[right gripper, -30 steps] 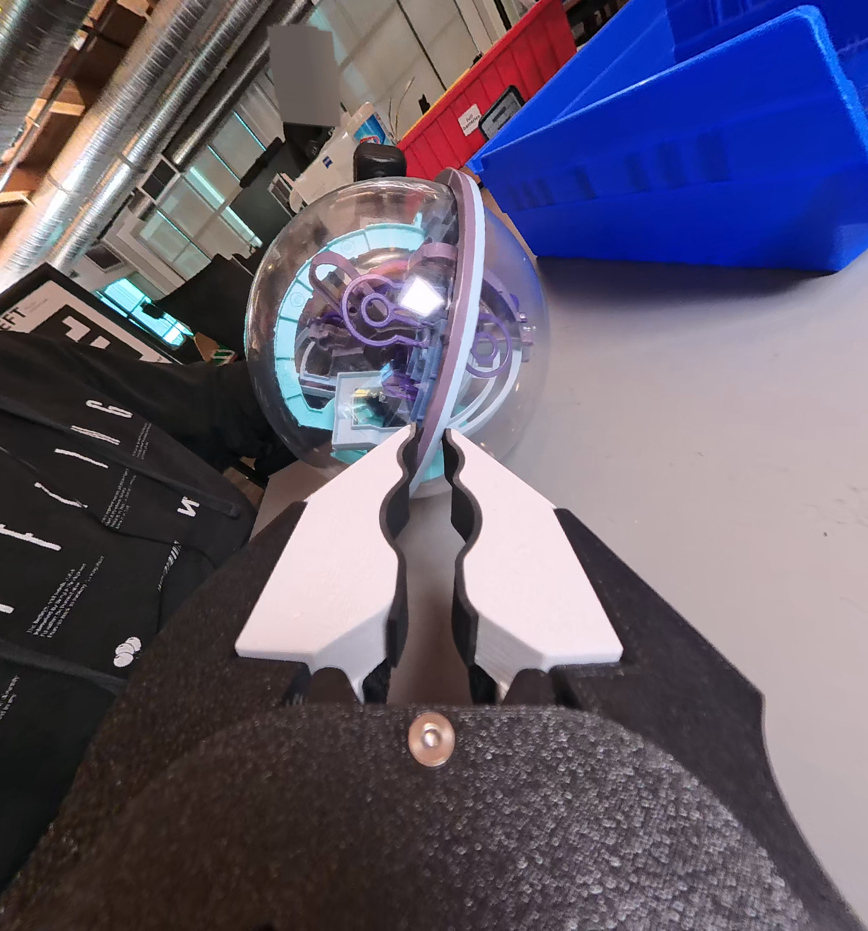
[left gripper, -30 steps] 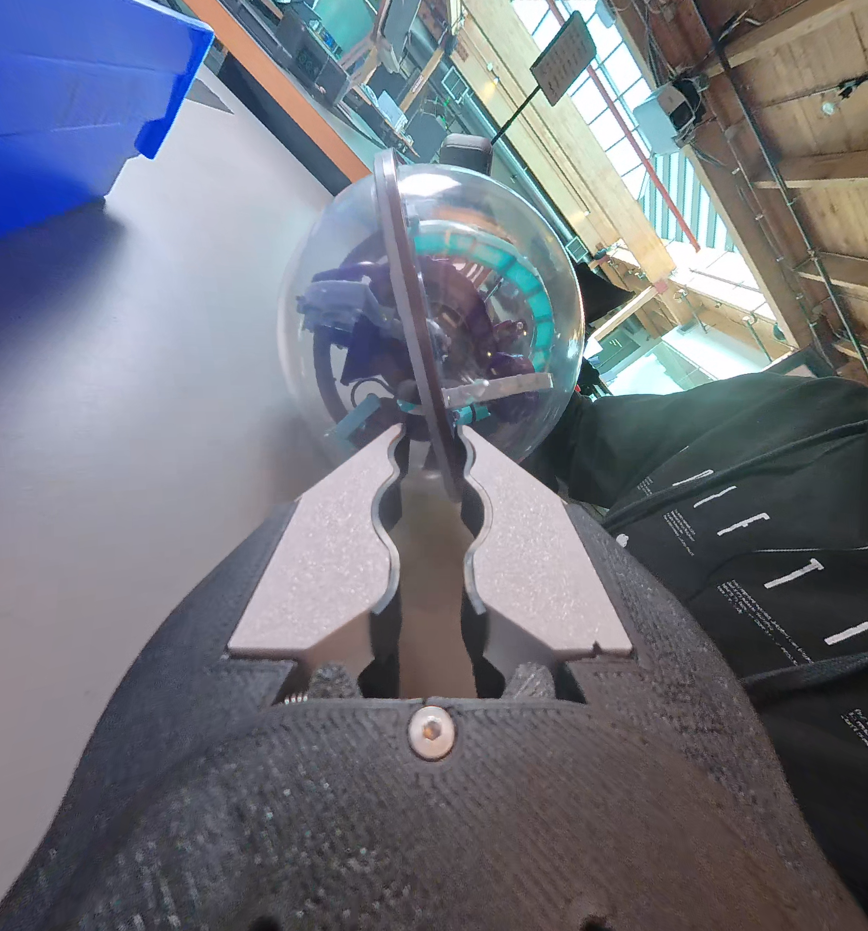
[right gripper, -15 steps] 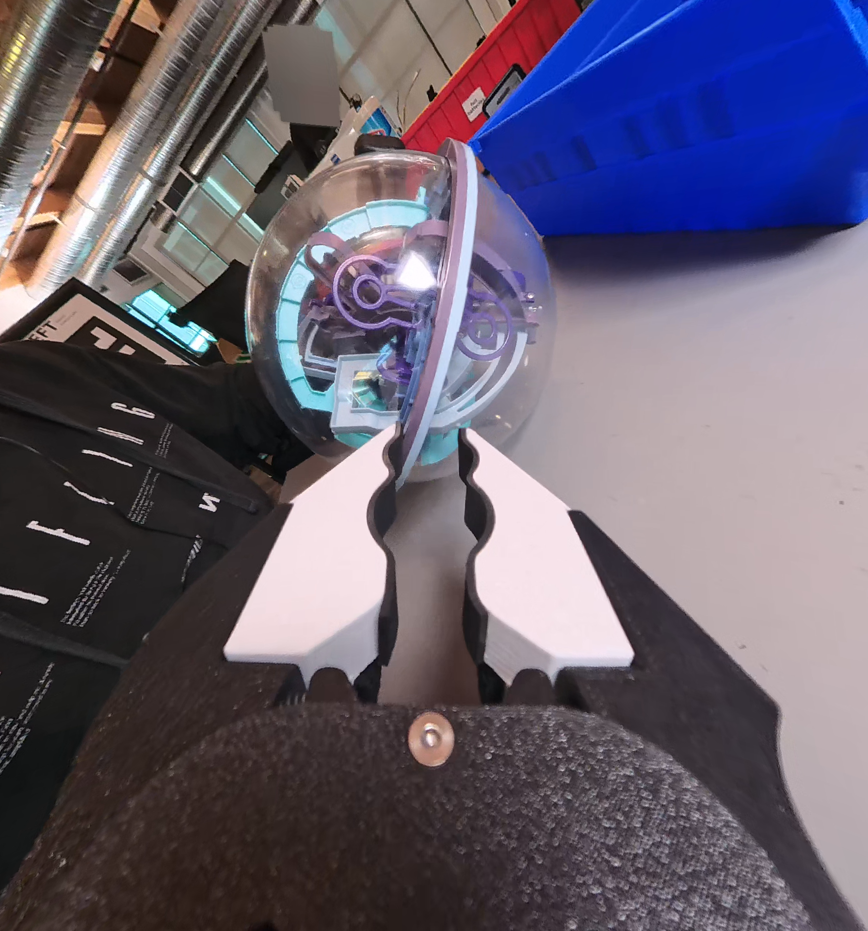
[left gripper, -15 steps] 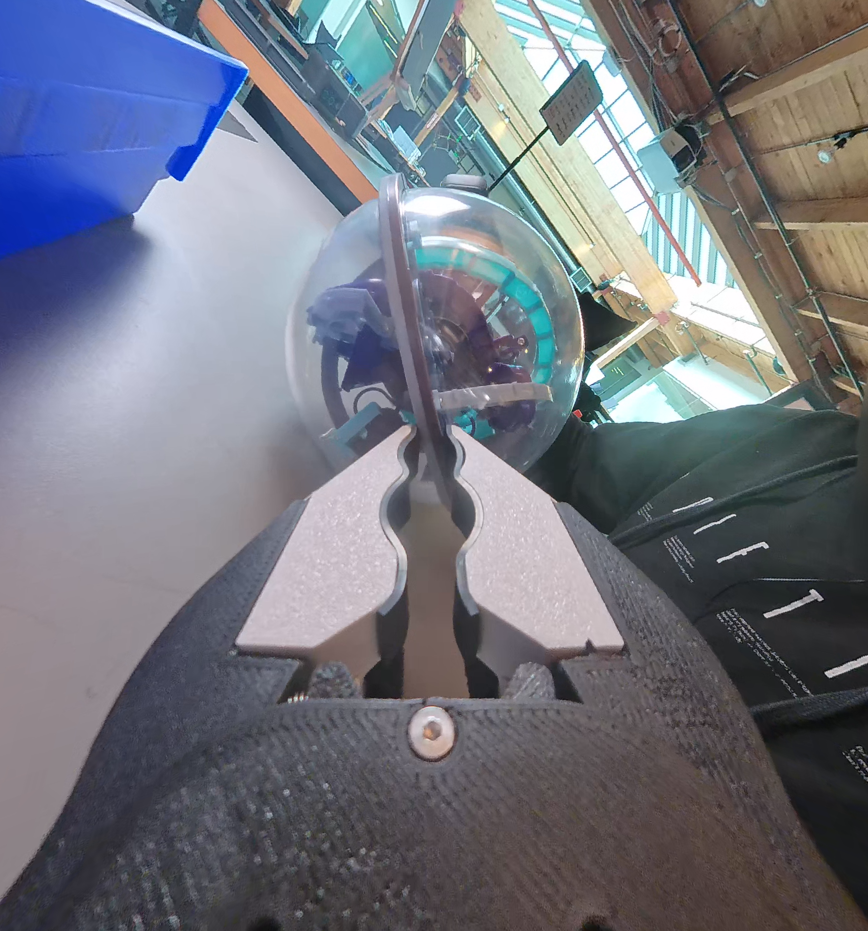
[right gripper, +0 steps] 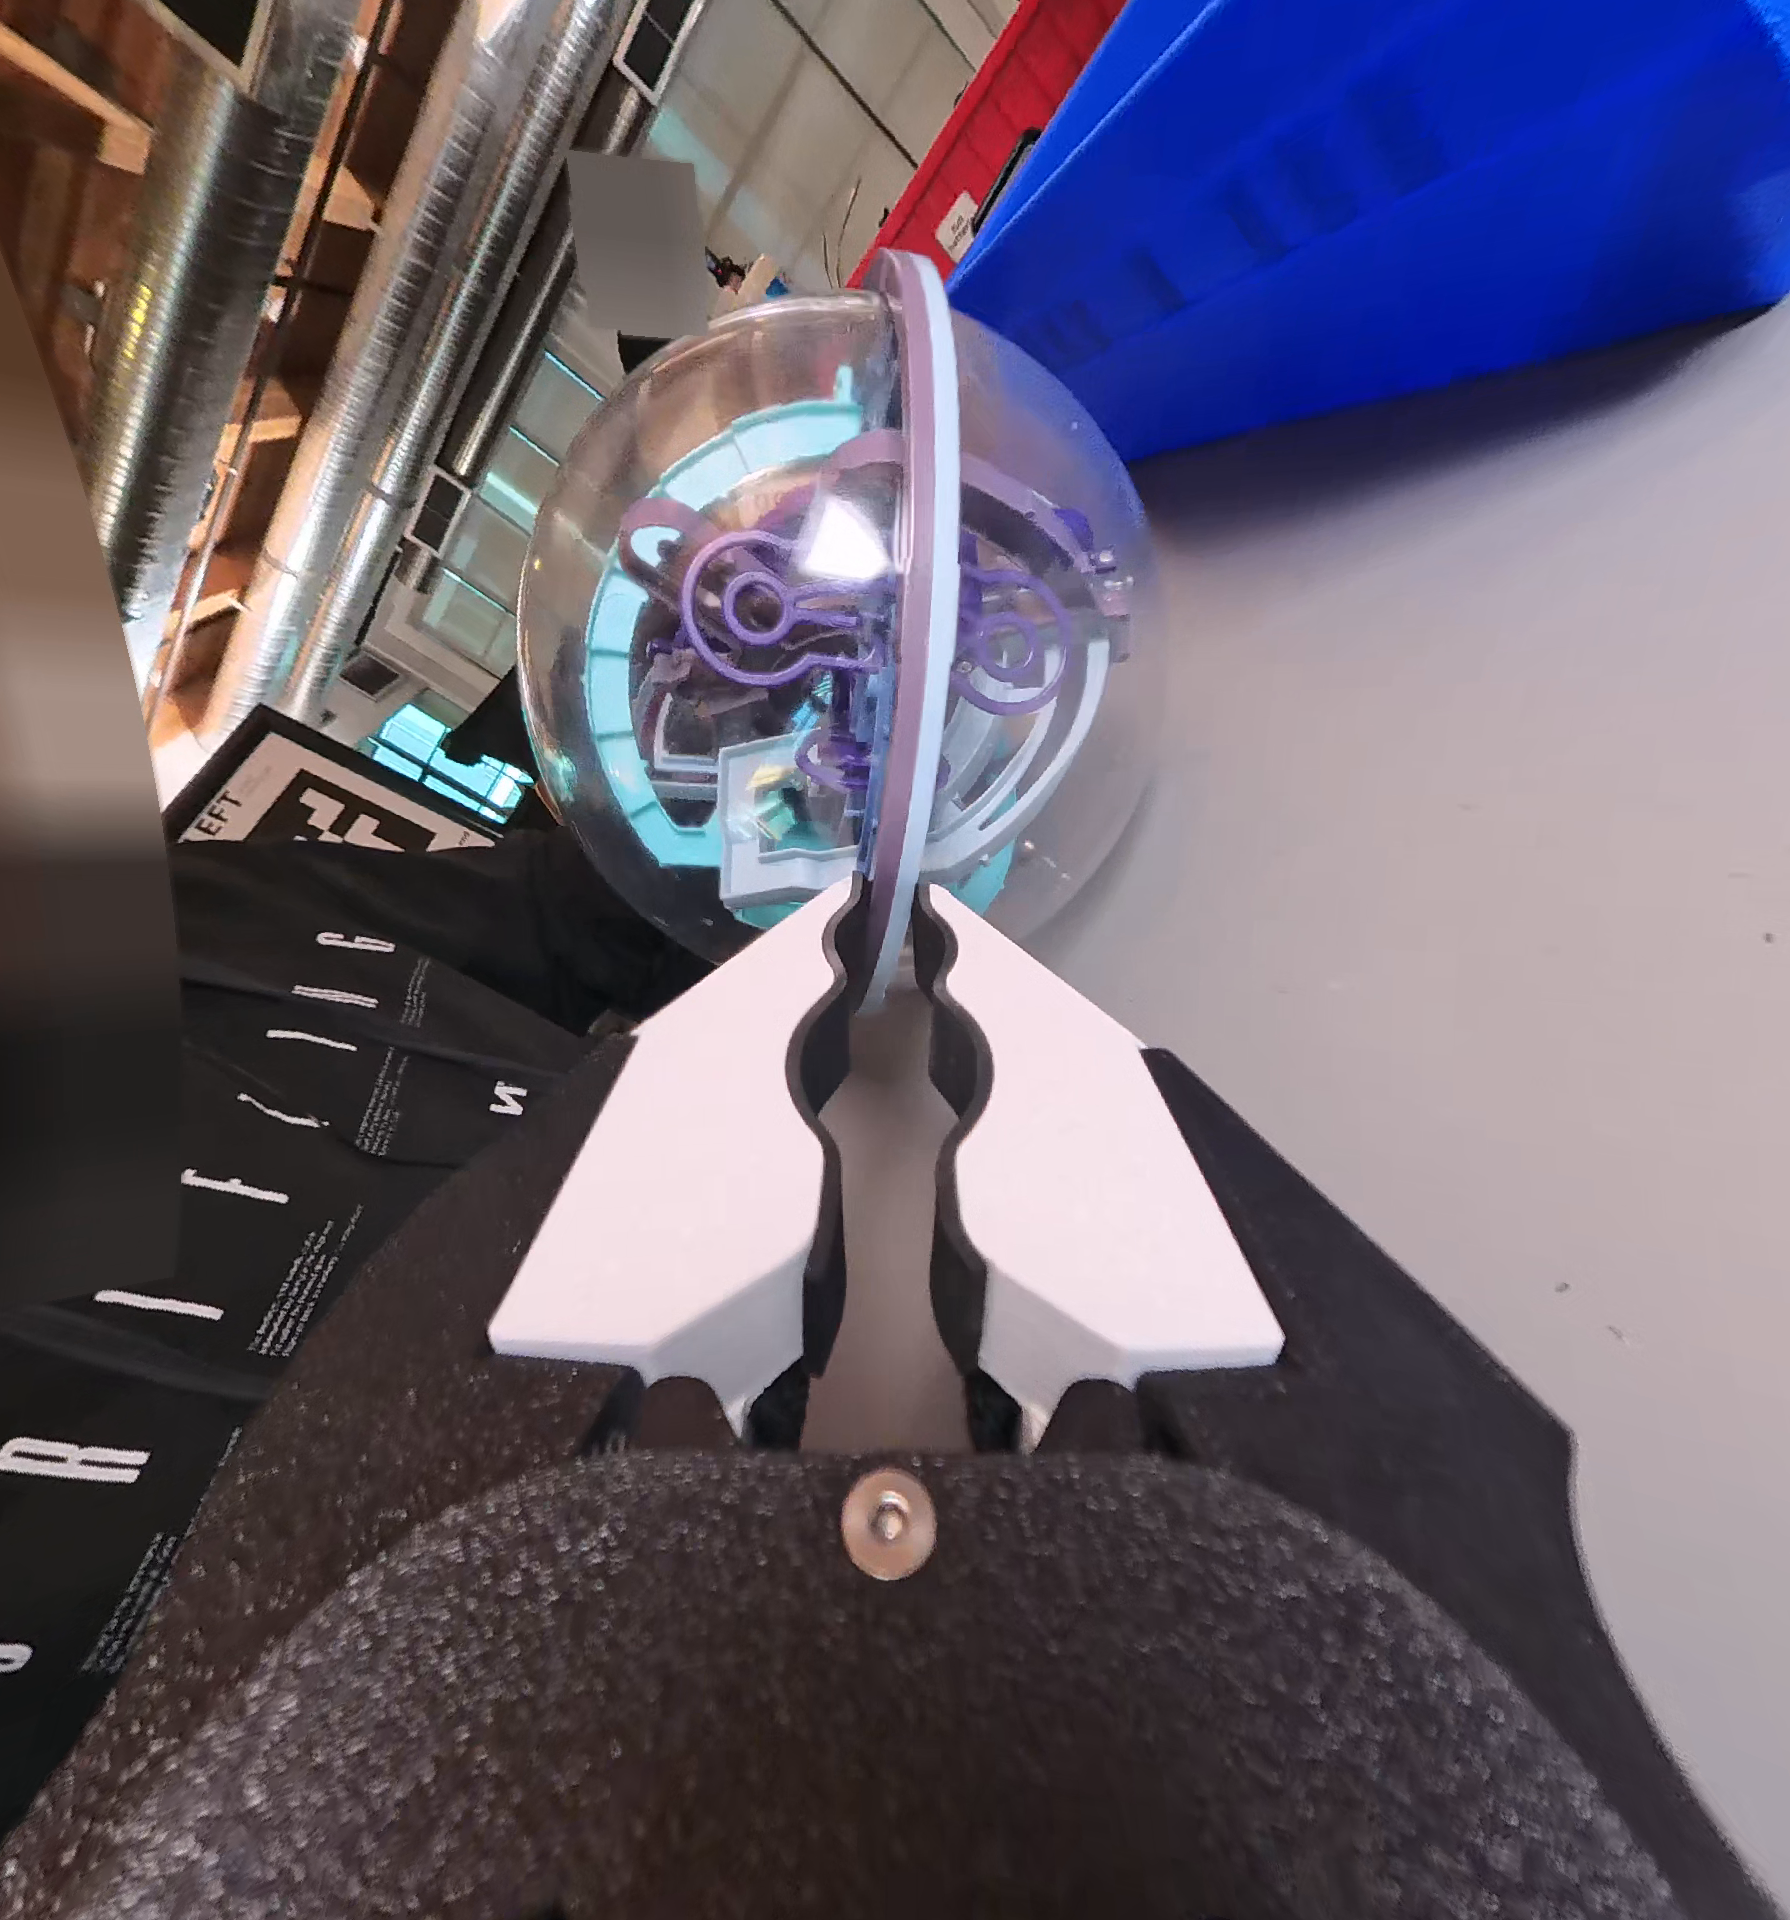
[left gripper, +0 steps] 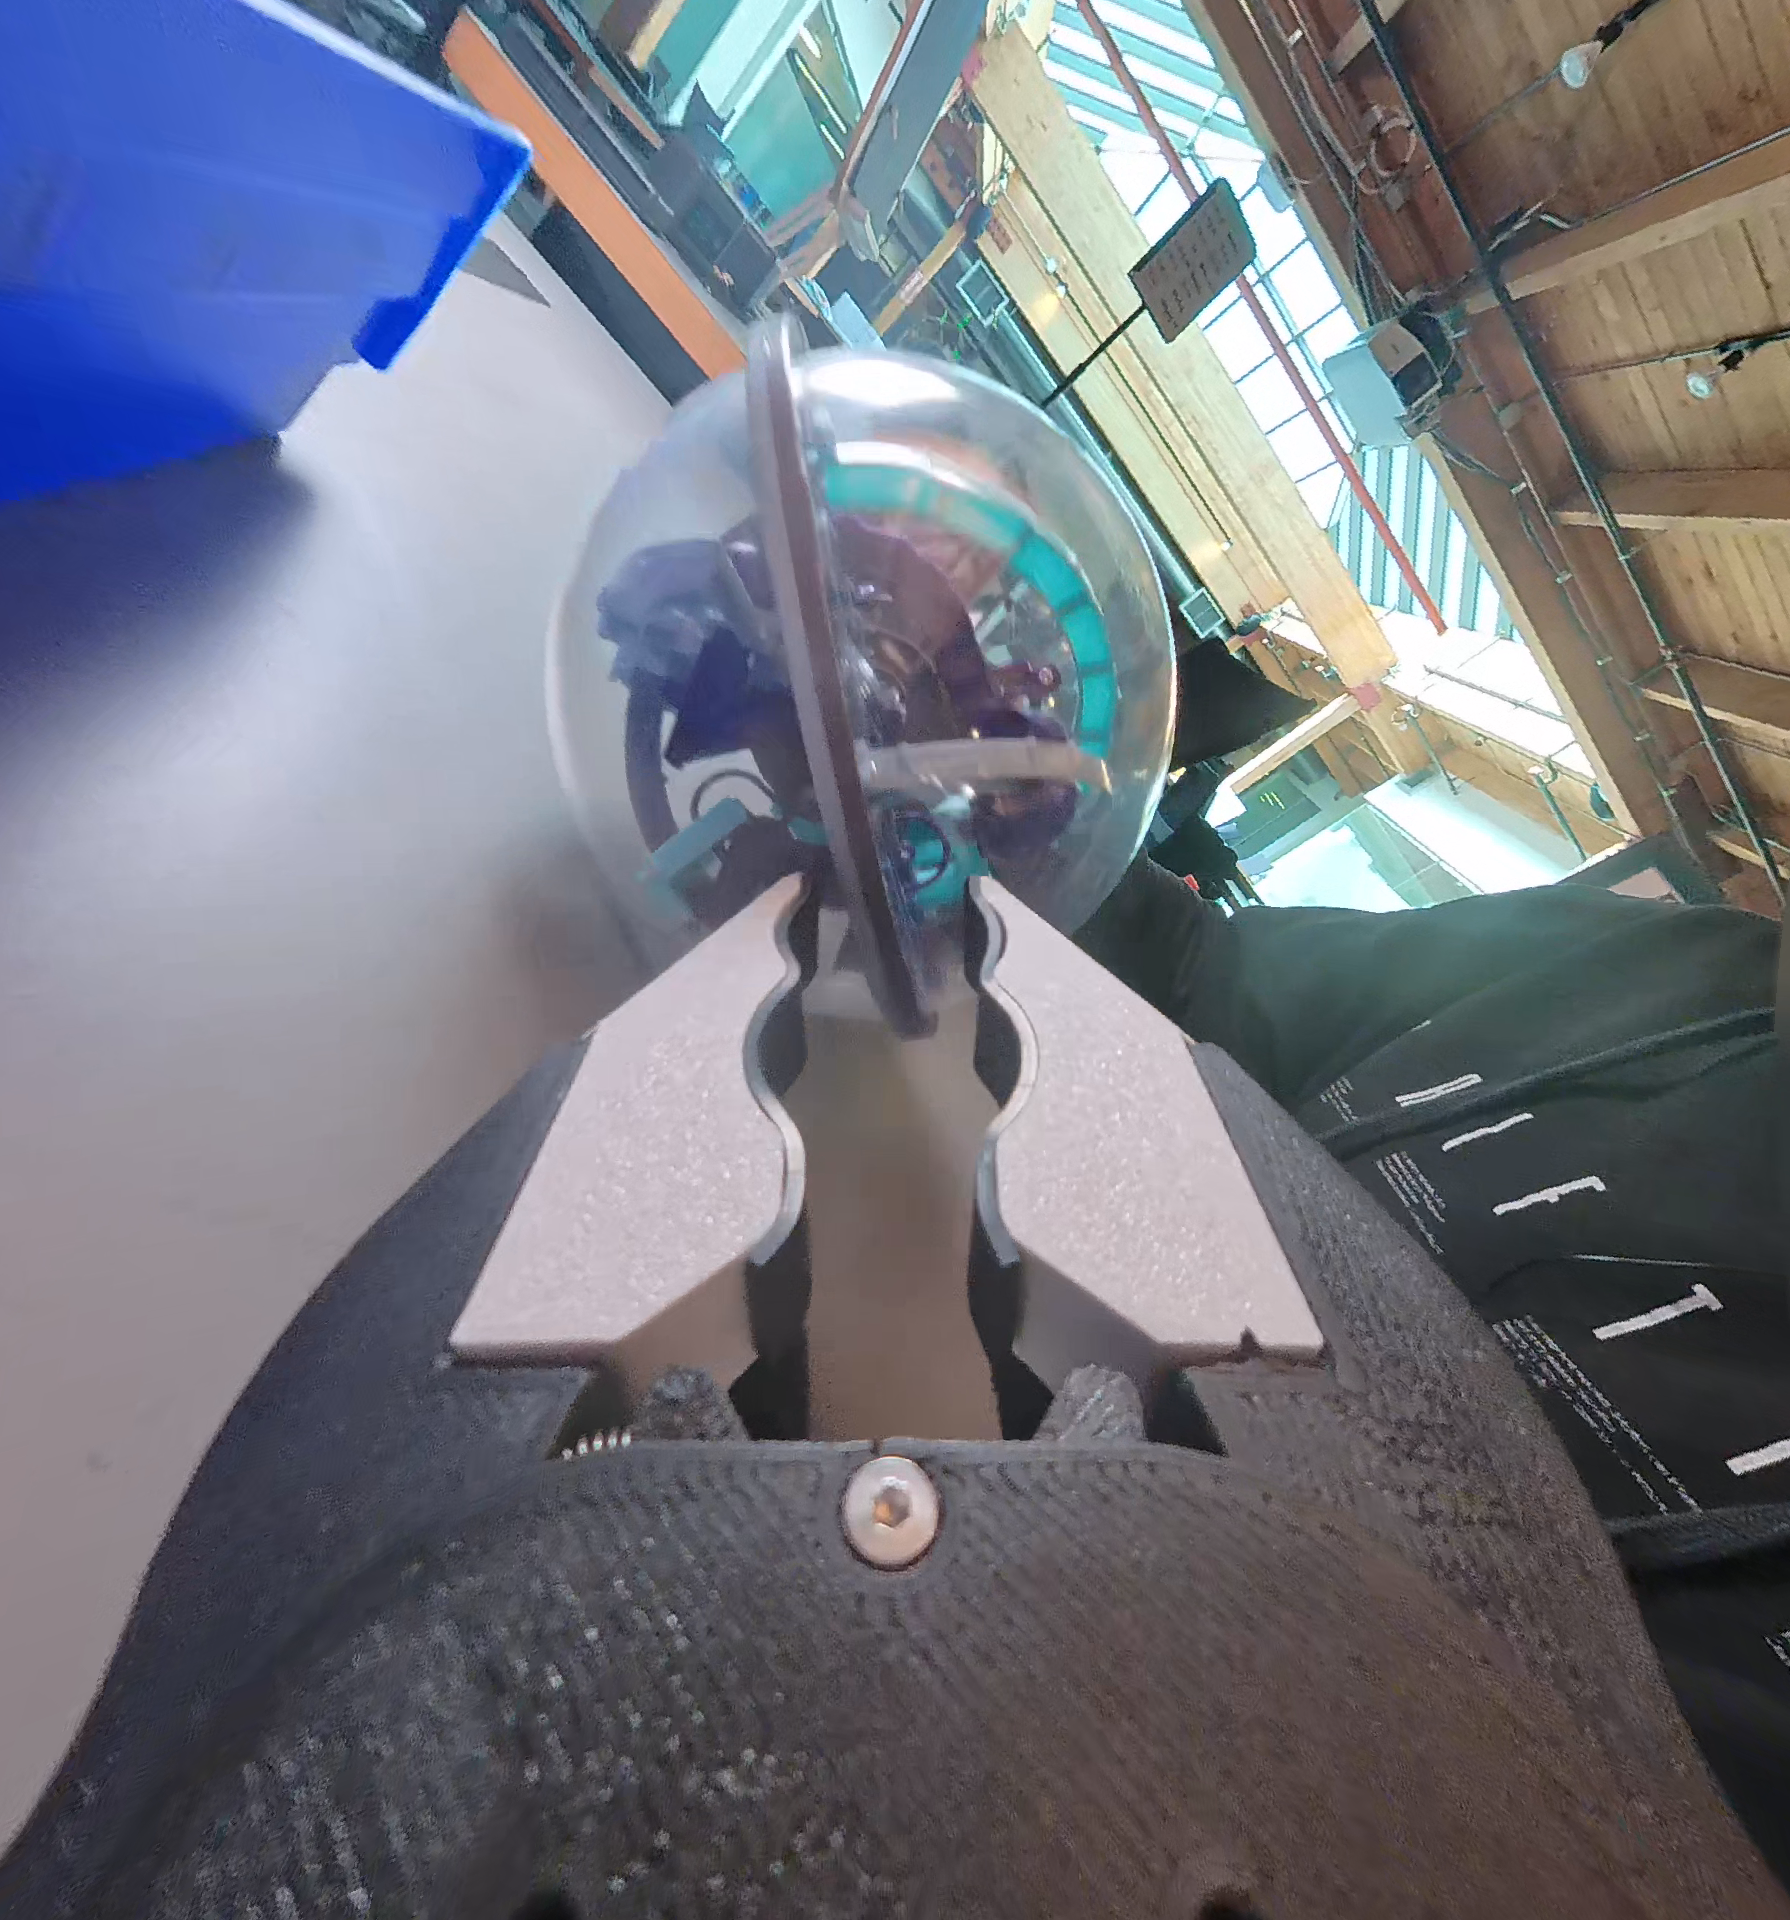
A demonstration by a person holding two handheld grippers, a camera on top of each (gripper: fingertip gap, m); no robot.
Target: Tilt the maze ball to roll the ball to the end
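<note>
The maze ball (left gripper: 870, 665) is a clear sphere with purple and teal tracks inside and a flat purple rim (left gripper: 797, 623) around it. It sits just over the grey table (left gripper: 247, 831). My left gripper (left gripper: 886, 894) is open. The rim's lower edge stands between its grey fingers (left gripper: 725, 1039) with a gap on each side. In the right wrist view the same ball (right gripper: 766, 623) stands ahead. My right gripper (right gripper: 888, 891) is shut on the rim (right gripper: 922, 468), with both white fingers (right gripper: 725, 1091) pressing on its lower edge.
A blue bin (left gripper: 143, 260) stands on the table behind the ball; it also shows in the right wrist view (right gripper: 1390, 208), with a red bin (right gripper: 974, 156) beyond it. A person's black clothing (left gripper: 1493, 1143) is close beside the ball, and shows in the right wrist view too (right gripper: 247, 1143).
My left gripper closed on the rim half a second ago and has now opened off it. My right gripper let go half a second ago and has closed on the rim again.
</note>
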